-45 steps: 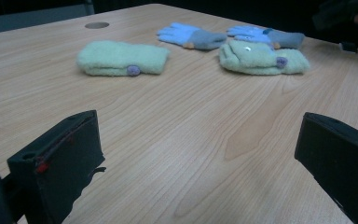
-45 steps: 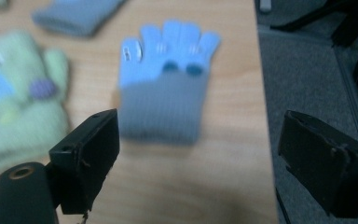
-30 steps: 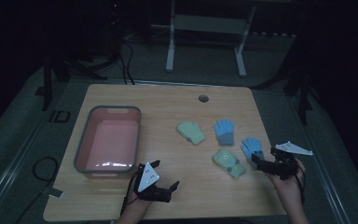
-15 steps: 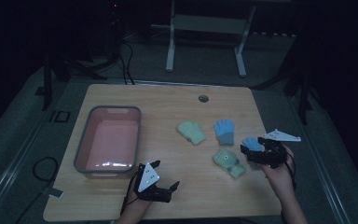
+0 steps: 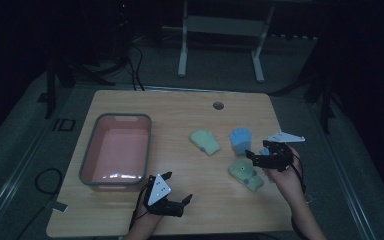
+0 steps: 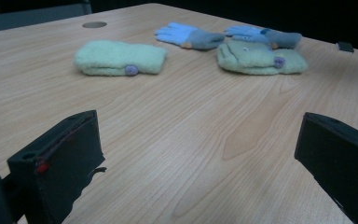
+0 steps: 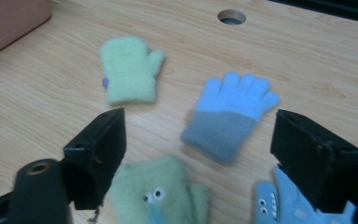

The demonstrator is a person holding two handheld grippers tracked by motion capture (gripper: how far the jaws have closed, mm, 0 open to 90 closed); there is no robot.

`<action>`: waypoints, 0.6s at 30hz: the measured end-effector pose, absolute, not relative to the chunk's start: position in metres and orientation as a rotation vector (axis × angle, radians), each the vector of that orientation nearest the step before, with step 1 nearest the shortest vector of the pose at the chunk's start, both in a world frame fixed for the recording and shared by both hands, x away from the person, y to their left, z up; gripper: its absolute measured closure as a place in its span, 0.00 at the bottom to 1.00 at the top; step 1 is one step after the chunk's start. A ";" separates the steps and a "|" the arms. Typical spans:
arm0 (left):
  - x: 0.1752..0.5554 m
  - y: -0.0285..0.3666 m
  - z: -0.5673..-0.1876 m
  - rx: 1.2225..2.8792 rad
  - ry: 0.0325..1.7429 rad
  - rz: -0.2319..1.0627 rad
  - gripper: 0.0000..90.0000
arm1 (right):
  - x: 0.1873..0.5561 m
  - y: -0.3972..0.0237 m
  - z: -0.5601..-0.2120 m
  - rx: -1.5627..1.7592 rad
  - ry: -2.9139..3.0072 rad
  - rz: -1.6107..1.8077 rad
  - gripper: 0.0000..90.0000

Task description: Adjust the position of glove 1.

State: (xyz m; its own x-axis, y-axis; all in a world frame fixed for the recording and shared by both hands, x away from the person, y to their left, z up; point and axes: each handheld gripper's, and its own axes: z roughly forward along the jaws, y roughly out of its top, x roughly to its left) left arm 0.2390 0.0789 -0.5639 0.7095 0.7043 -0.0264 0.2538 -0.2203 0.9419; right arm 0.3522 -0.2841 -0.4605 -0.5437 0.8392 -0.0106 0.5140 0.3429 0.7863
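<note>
Looks like a sorting job: right gripper hovers jaws-wide and empty, just been closing a bit, over the blue glove at 3 o'clock on the table, while left gripper idles open near the pink bin.

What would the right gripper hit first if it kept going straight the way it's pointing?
Probably the blue and grey glove, which lies right ahead between the right gripper's open fingers; the wooden table follows. Depth is hard to judge.
</note>
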 end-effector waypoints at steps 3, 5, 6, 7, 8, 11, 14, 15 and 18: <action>0.239 0.079 -0.564 1.792 0.757 0.498 0.01 | 0.354 -0.280 -0.459 1.171 2.201 1.050 0.22; 0.239 0.079 -0.564 1.792 0.758 0.498 0.01 | 0.357 -0.272 -0.457 1.152 2.215 1.050 0.22; 0.239 0.079 -0.564 1.793 0.756 0.500 0.01 | 0.358 -0.270 -0.457 1.146 2.218 1.048 0.23; 0.239 0.079 -0.564 1.793 0.756 0.500 0.01 | 0.359 -0.267 -0.456 1.141 2.222 1.051 0.24; 0.239 0.079 -0.564 1.793 0.756 0.500 0.01 | 0.359 -0.267 -0.456 1.141 2.222 1.051 0.24; 0.239 0.079 -0.564 1.794 0.755 0.497 0.01 | 0.363 -0.257 -0.457 1.119 2.239 1.053 0.27; 0.239 0.079 -0.564 1.794 0.754 0.498 0.01 | 0.366 -0.249 -0.458 1.099 2.254 1.063 0.29; 0.239 0.079 -0.564 1.795 0.754 0.499 0.01 | 0.366 -0.249 -0.458 1.099 2.254 1.063 0.29; 0.239 0.079 -0.564 1.795 0.753 0.497 0.01 | 0.371 -0.240 -0.460 1.077 2.280 1.081 0.35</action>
